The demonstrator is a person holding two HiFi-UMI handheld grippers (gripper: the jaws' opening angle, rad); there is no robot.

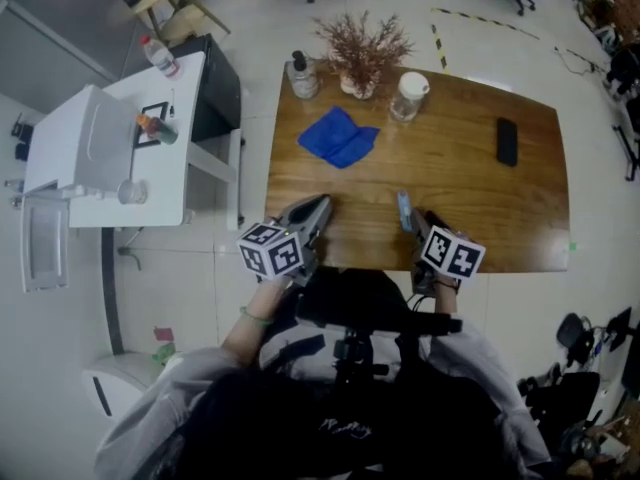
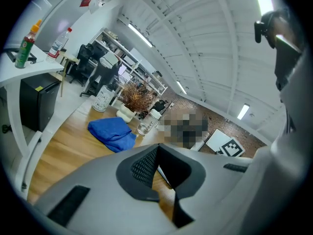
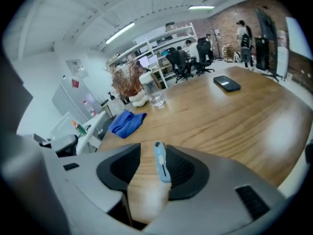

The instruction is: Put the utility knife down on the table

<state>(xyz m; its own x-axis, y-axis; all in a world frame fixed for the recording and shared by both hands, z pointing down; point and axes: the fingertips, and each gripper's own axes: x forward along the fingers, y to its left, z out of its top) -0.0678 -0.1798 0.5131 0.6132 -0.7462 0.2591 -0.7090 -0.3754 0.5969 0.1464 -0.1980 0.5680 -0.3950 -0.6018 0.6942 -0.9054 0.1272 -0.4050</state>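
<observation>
Head view, utility knife [image 1: 404,211]: pale blue, lower centre-right of frame, at the lower edge of the wooden worktop [image 1: 460,168].
Head view, right gripper [image 1: 415,218]: directly at the knife.
Head view, left gripper [image 1: 316,208]: lower left edge of the worktop, well apart from the knife.
Left gripper view, fingers [image 2: 143,164]: tips closed together, nothing between them; blue cloth [image 2: 113,132] beyond, left of centre.
Right gripper view, fingers [image 3: 182,169]: spread wide, not clamping; knife [image 3: 161,161] stands between them, against the right-hand finger, clear of the left-hand one.

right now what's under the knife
Wooden table lies under the knife, which stands on edge between the right gripper's open jaws. Its near end is hidden by the gripper, so contact cannot be seen.
</observation>
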